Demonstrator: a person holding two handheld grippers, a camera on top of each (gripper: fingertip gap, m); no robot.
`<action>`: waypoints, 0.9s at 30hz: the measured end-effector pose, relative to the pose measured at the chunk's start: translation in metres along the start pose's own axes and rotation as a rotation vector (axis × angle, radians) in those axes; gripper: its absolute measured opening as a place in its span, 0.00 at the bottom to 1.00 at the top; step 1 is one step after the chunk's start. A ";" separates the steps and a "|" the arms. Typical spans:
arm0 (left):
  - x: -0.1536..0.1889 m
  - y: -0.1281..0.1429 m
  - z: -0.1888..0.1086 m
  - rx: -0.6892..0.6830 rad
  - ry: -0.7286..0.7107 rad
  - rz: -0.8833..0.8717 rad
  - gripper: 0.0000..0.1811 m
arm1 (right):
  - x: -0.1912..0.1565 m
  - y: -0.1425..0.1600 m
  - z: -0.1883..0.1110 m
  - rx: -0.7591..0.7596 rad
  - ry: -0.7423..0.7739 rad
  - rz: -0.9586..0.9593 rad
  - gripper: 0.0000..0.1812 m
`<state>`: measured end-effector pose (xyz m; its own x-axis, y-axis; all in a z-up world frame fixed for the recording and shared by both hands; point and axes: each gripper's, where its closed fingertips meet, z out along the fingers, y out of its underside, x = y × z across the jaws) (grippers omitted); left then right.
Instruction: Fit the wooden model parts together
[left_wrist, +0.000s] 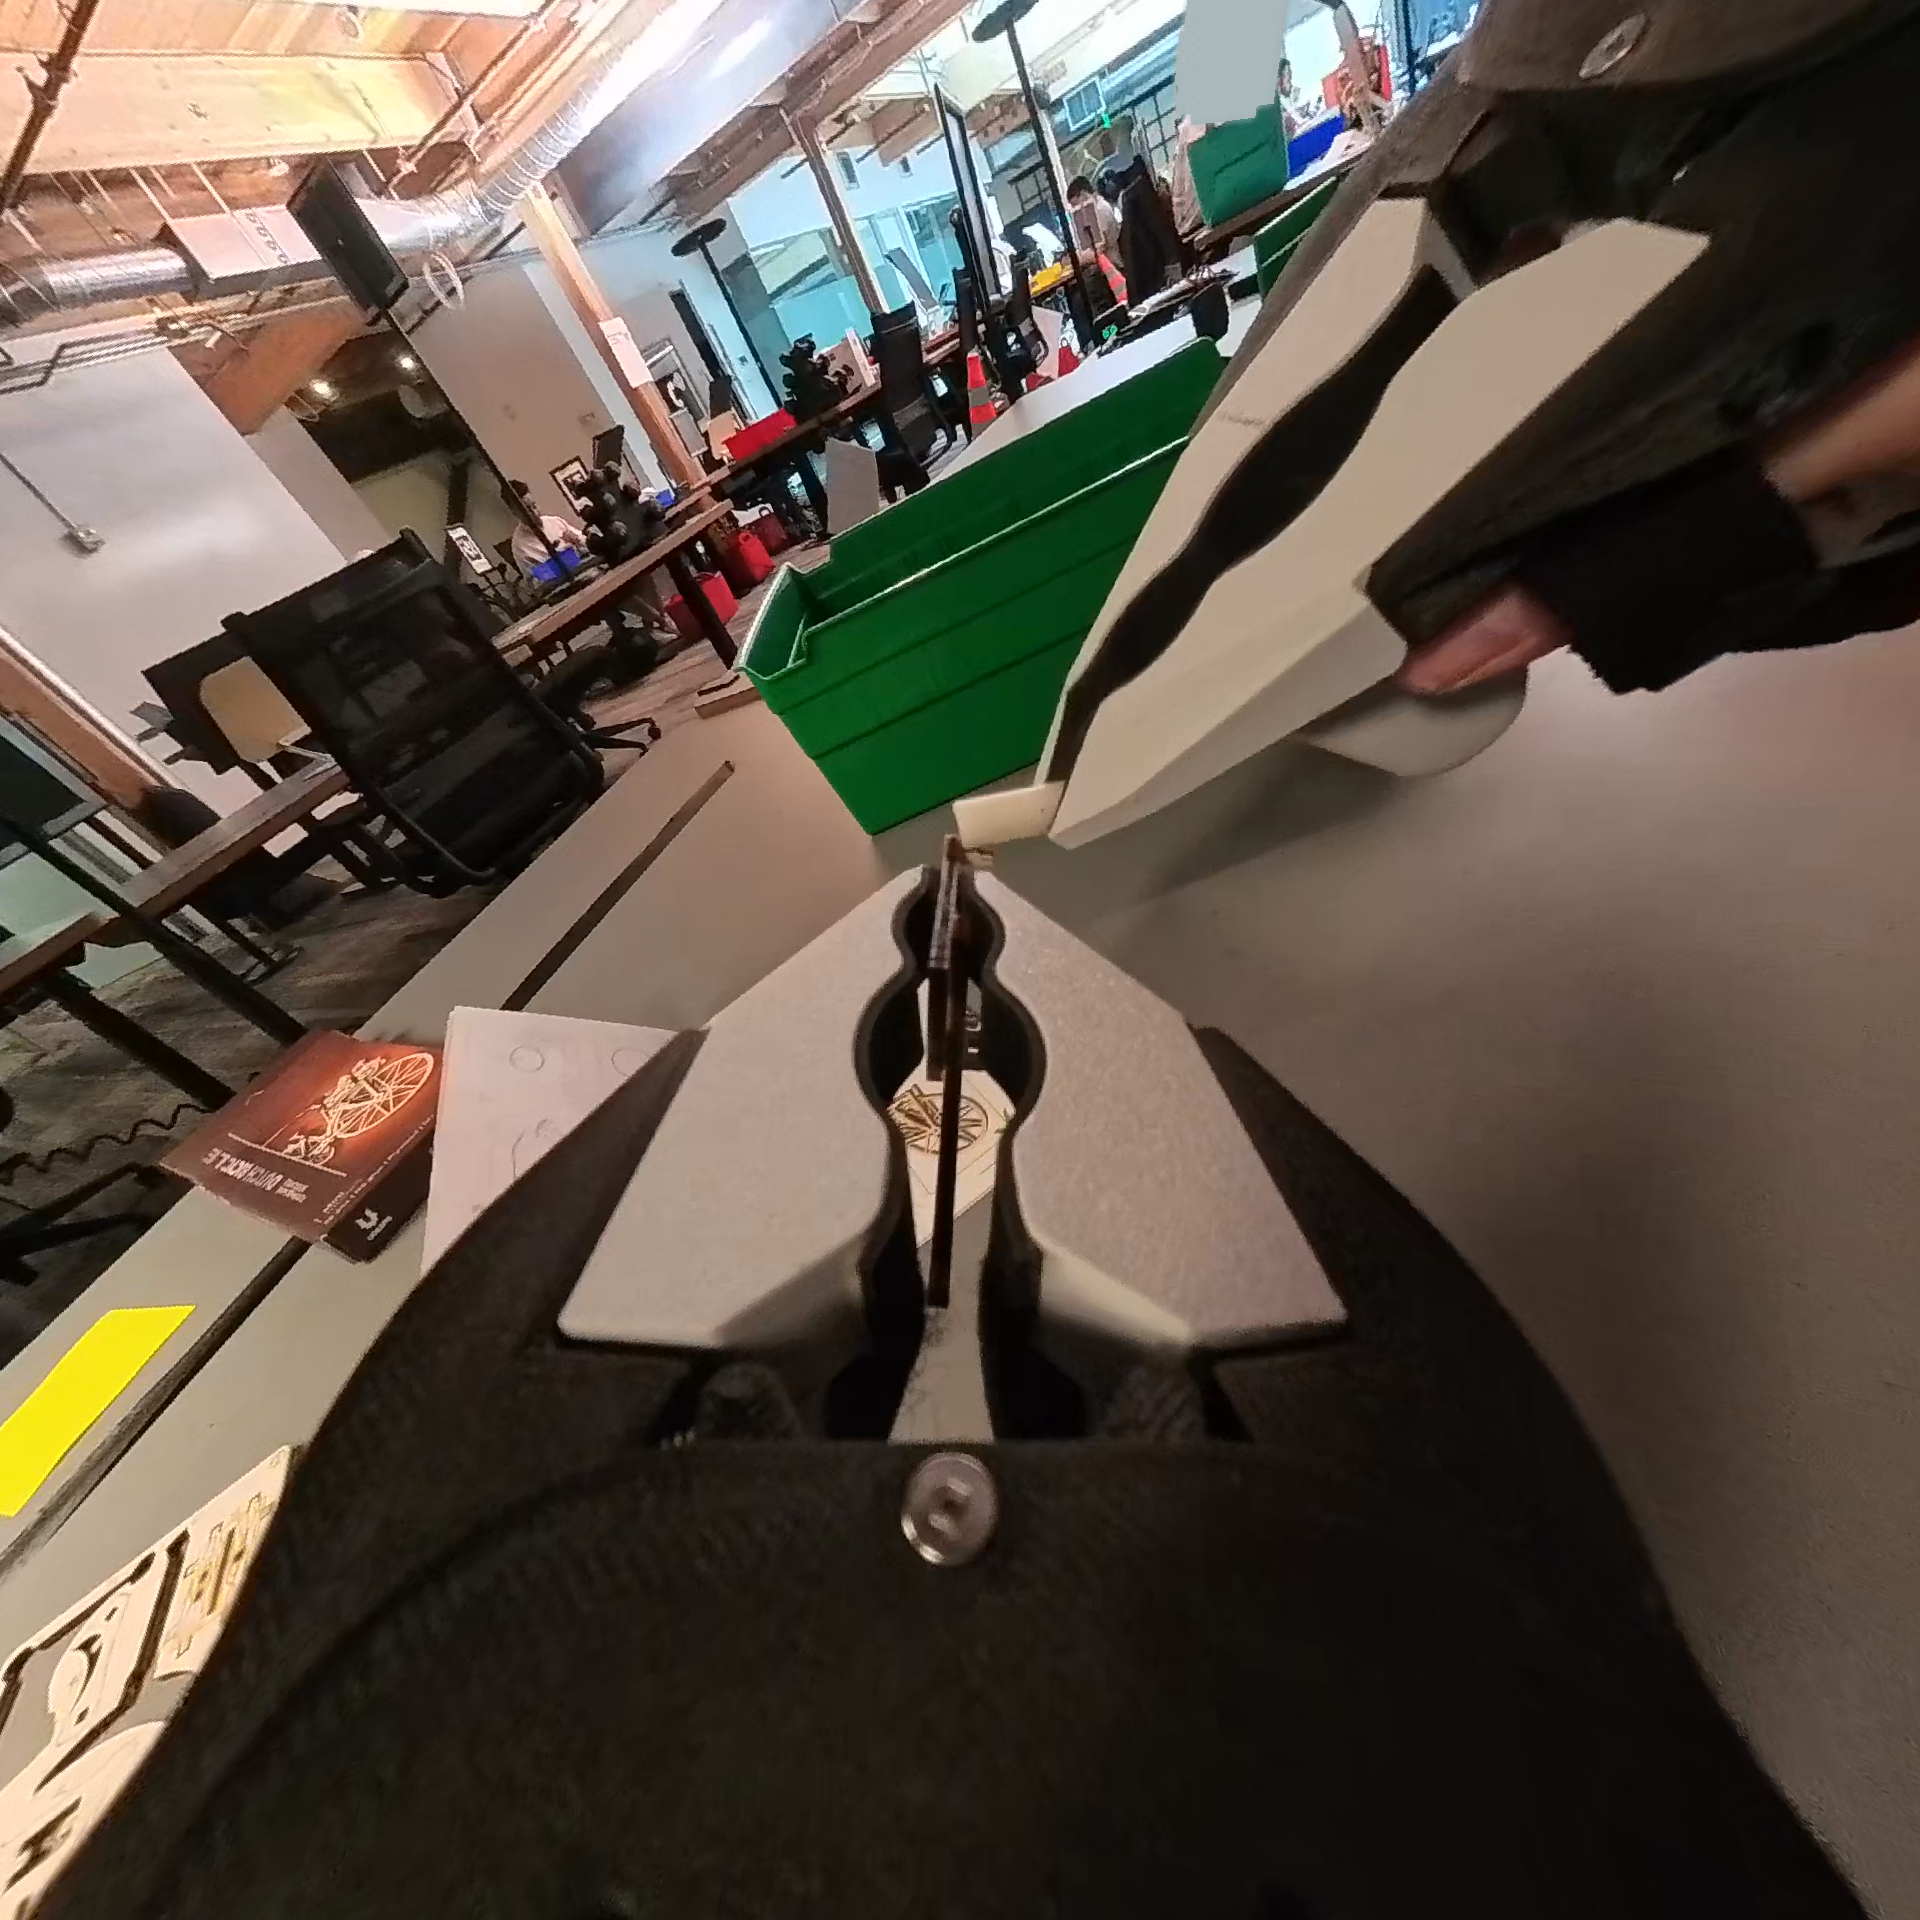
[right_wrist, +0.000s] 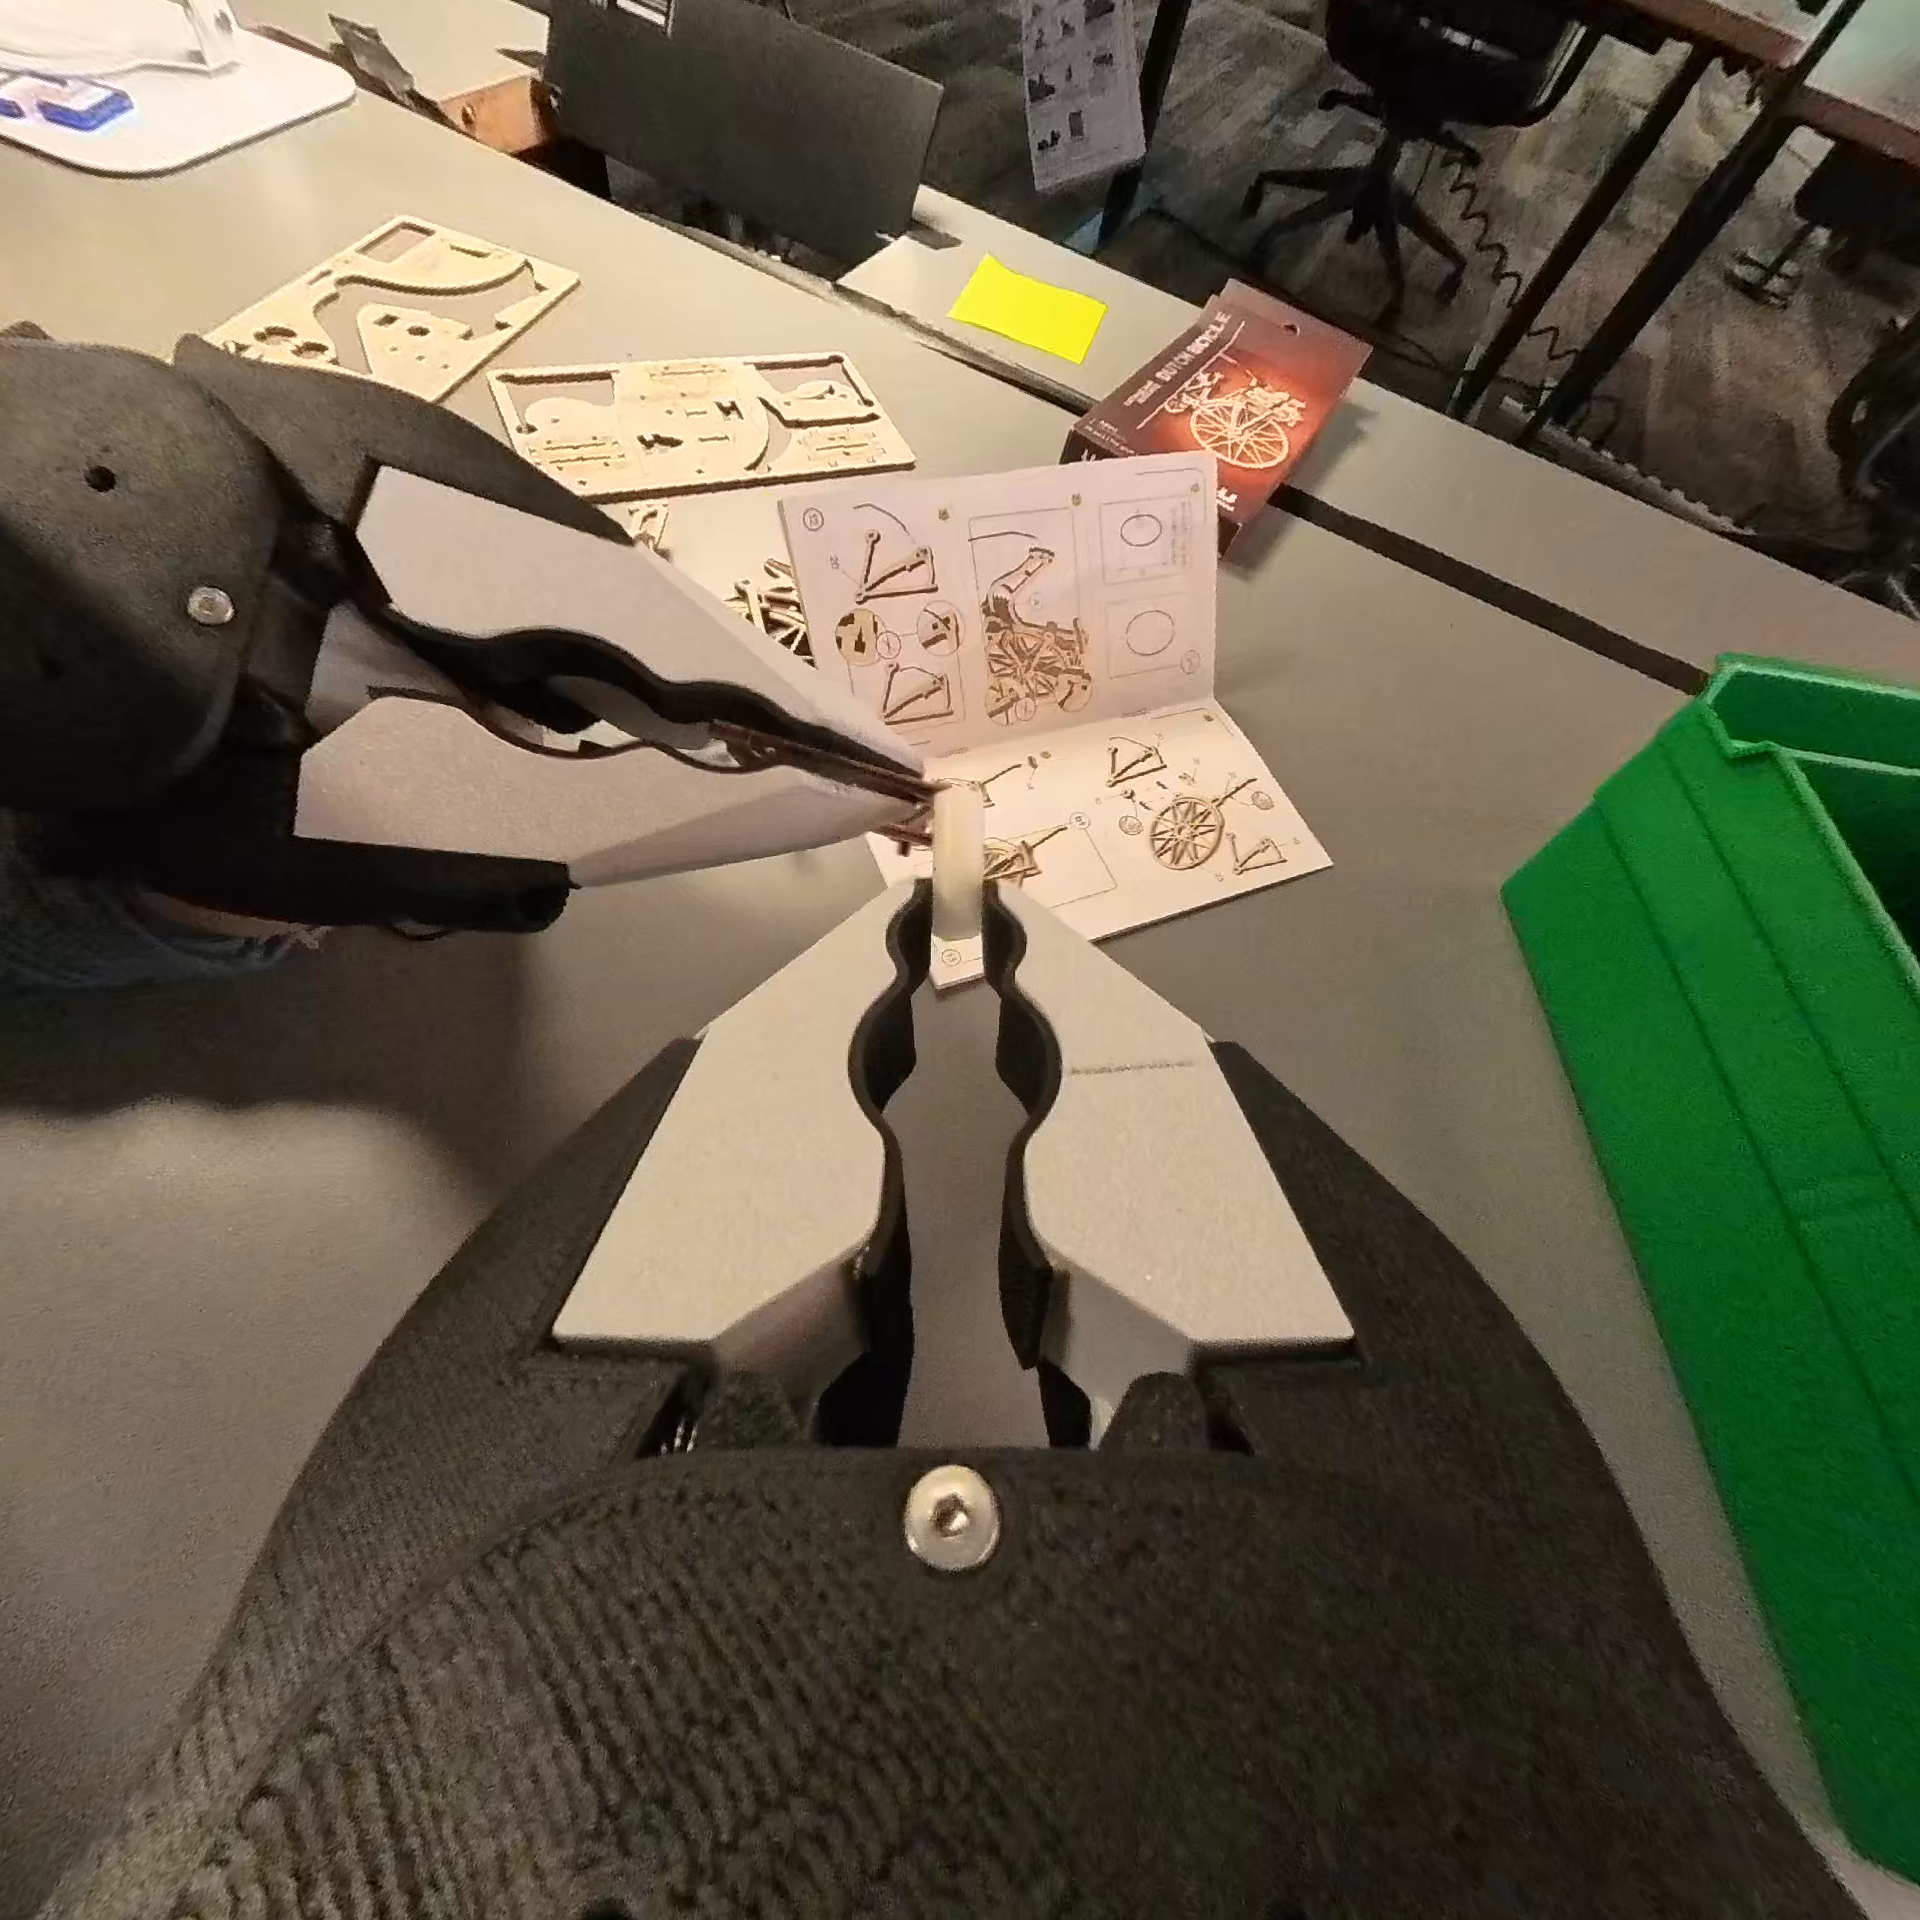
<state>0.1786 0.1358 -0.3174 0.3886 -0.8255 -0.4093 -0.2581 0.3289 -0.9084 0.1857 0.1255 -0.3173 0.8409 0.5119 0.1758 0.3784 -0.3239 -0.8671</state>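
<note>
One grey table (right_wrist: 312, 1195). One green bin (right_wrist: 1714, 1039), cut off at right. Two grippers: left gripper (left_wrist: 951, 868) clamped on a thin dark wooden piece (left_wrist: 945, 1039), seen edge-on, shape unclear; right gripper (right_wrist: 956, 914) clamped on a small pale peg (right_wrist: 954, 842). Peg tip meets the dark piece above the table. Two wooden part sheets (right_wrist: 686, 416). One instruction booklet (right_wrist: 1039, 623), partly hidden. One brown box (right_wrist: 1226, 395).

2 hand-held grippers: left hand-held gripper (right_wrist: 914, 795), right hand-held gripper (right_wrist: 951, 904). 2 punched wooden part sheets: far sheet (right_wrist: 400, 307), near sheet (right_wrist: 701, 426). 1 instruction leaflet (right_wrist: 1049, 665), 1 model box (right_wrist: 1226, 405), 1 yellow sticky note (right_wrist: 1027, 309), 1 green bin (right_wrist: 1756, 997).
</note>
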 end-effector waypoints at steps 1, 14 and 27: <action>0.000 0.000 0.000 -0.002 0.000 0.002 0.01 | 0.000 0.000 0.000 -0.004 -0.002 -0.002 0.04; 0.001 0.002 0.001 -0.021 -0.017 0.039 0.01 | -0.001 0.004 0.001 -0.024 -0.005 -0.009 0.04; -0.012 -0.014 -0.006 0.113 0.020 -0.295 0.01 | -0.006 -0.008 0.001 0.074 -0.045 0.068 0.04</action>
<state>0.1725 0.1382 -0.2997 0.4144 -0.9013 -0.1258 -0.0365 0.1217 -0.9919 0.1768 0.1261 -0.3121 0.8449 0.5262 0.0960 0.2902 -0.3002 -0.9086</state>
